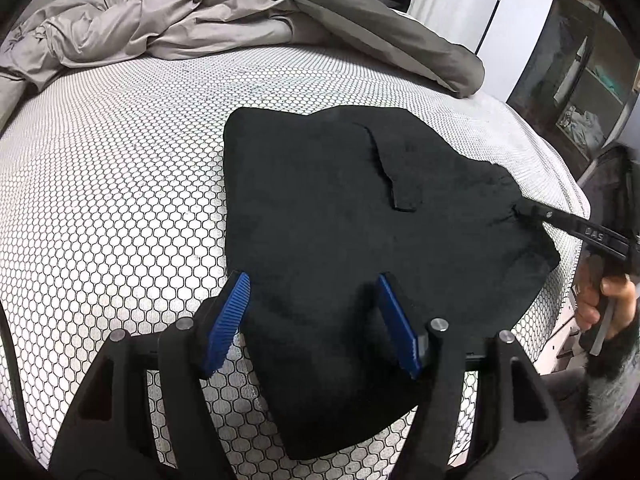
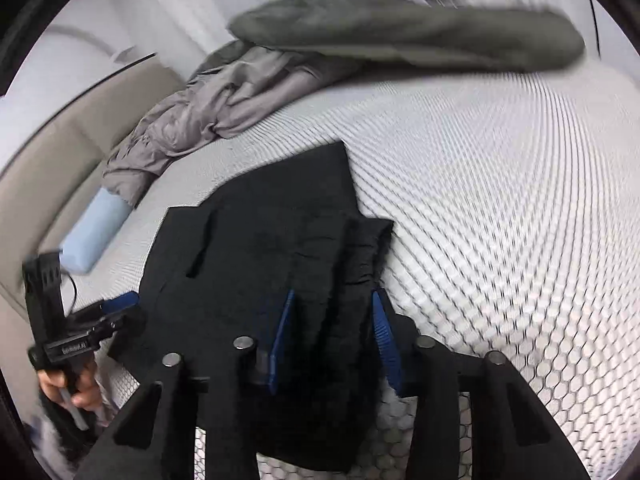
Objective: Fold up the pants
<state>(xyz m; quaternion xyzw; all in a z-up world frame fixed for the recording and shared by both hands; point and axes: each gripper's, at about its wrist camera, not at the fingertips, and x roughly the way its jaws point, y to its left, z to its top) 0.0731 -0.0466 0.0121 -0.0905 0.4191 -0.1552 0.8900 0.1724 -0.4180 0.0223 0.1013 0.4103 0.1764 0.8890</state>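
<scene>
Black pants (image 1: 340, 200) lie folded flat on the honeycomb-patterned mattress (image 1: 120, 160), a pocket flap showing on top. My left gripper (image 1: 314, 280) is open over their near end; one blue pad is above the bare mattress, the other above the fabric. It shows in the right wrist view too, where the left gripper (image 2: 120, 312) sits at the pants' left edge. My right gripper (image 2: 333, 294) stands open at the other side, a raised ridge of the pants (image 2: 260, 248) between its blue pads. In the left wrist view the right gripper (image 1: 524, 210) meets wrinkled fabric at the edge.
A crumpled grey duvet (image 1: 160, 24) and a darker blanket (image 1: 400, 40) lie along the far side of the bed. A light blue cushion (image 2: 94, 236) rests by the beige headboard (image 2: 52, 168). The mattress edge and a dark shelf unit (image 1: 580, 80) are on the right.
</scene>
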